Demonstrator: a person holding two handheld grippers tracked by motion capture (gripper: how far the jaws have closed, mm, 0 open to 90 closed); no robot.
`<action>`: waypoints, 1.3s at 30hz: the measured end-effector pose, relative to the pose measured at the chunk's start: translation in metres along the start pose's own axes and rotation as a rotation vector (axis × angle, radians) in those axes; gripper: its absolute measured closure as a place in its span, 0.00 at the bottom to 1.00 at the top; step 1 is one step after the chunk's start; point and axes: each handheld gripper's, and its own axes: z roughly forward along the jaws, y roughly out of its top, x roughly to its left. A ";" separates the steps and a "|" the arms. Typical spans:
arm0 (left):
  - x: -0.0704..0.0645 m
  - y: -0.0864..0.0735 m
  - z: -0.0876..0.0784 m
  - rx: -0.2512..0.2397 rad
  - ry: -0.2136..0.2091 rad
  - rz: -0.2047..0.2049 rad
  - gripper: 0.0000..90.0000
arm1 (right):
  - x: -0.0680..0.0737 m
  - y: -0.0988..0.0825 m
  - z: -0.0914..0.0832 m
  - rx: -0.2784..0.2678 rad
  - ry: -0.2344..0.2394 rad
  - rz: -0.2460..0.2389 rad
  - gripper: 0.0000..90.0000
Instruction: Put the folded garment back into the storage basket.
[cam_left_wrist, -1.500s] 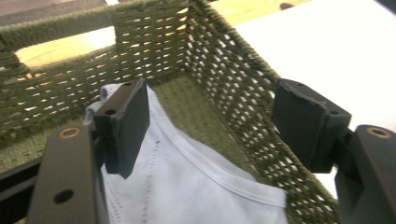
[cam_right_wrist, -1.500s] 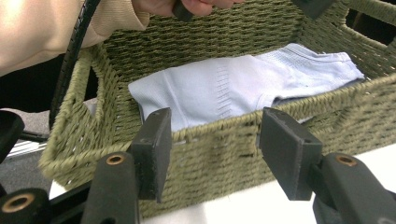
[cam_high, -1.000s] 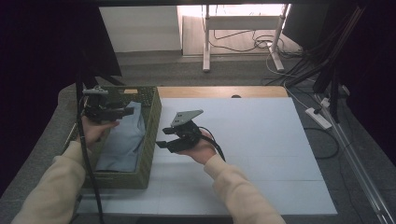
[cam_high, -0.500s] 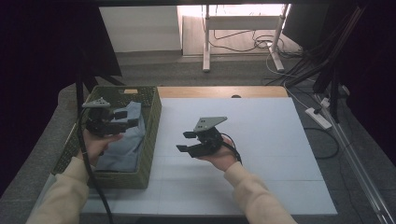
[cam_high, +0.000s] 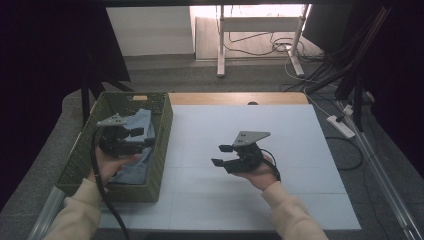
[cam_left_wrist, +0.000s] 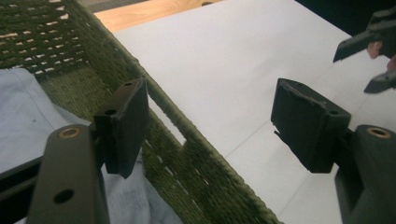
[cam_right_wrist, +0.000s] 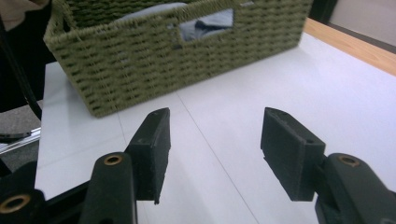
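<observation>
Cloth (cam_high: 137, 145): lying in the basket (cam_high: 162, 145) at the bench's left edge.
Left tongs (cam_high: 142, 137): released, empty, over the basket.
Right tongs (cam_high: 220, 155): released, backing toward bench centre; drop-off looking finished.

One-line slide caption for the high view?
Left gripper open over light blue cloth in woven basket; right gripper open above white table.

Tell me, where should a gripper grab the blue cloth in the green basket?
Probably the bunched fold at the top of the blue cloth, coming straight down from above. The basket walls block the sides, and the raised fold gives the open left gripper something to pinch.
</observation>
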 end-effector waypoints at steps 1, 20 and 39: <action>-0.002 -0.001 0.000 0.002 -0.003 0.002 0.32 | -0.001 -0.003 -0.004 -0.002 -0.008 0.005 0.48; -0.032 -0.024 -0.010 0.004 -0.042 0.014 0.31 | -0.012 -0.047 -0.069 0.001 -0.125 0.073 0.46; -0.046 -0.035 -0.008 -0.006 -0.045 0.035 0.30 | -0.029 -0.093 -0.133 -0.016 -0.265 0.150 0.45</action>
